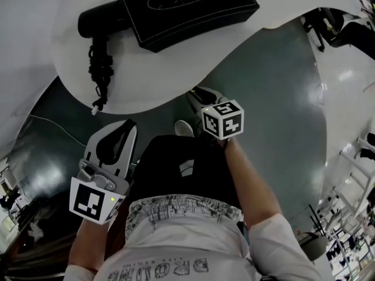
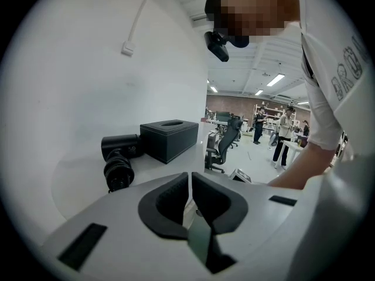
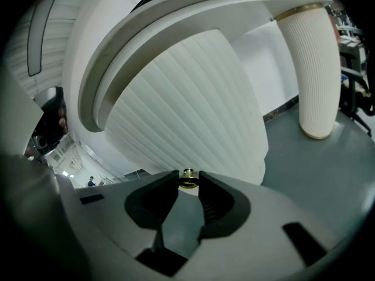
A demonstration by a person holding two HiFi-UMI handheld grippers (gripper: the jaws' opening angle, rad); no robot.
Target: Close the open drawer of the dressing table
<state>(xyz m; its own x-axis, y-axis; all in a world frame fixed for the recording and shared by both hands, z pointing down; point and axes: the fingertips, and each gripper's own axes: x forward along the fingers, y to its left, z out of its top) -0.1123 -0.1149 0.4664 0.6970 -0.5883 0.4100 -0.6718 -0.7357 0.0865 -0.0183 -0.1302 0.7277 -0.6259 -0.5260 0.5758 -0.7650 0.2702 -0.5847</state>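
Observation:
The white dressing table [image 1: 76,75] fills the top of the head view. In the right gripper view its ribbed white drawer front [image 3: 187,98] curves under the tabletop rim [image 3: 176,16]. A small gold drawer knob [image 3: 188,179] sits between the jaw tips of my right gripper [image 3: 188,183], which is shut on it. In the head view the right gripper [image 1: 196,95] reaches under the table's edge and its tips are hidden. My left gripper [image 1: 126,124] hangs below the table edge at the left; its jaws [image 2: 189,183] are shut with nothing between them.
A black tissue box [image 1: 187,7] and a black hair dryer [image 1: 99,22] with a coiled cord lie on the tabletop. A ribbed white table leg [image 3: 313,69] stands on the dark green floor [image 1: 281,98]. An office chair [image 2: 220,145] and people stand in the room beyond.

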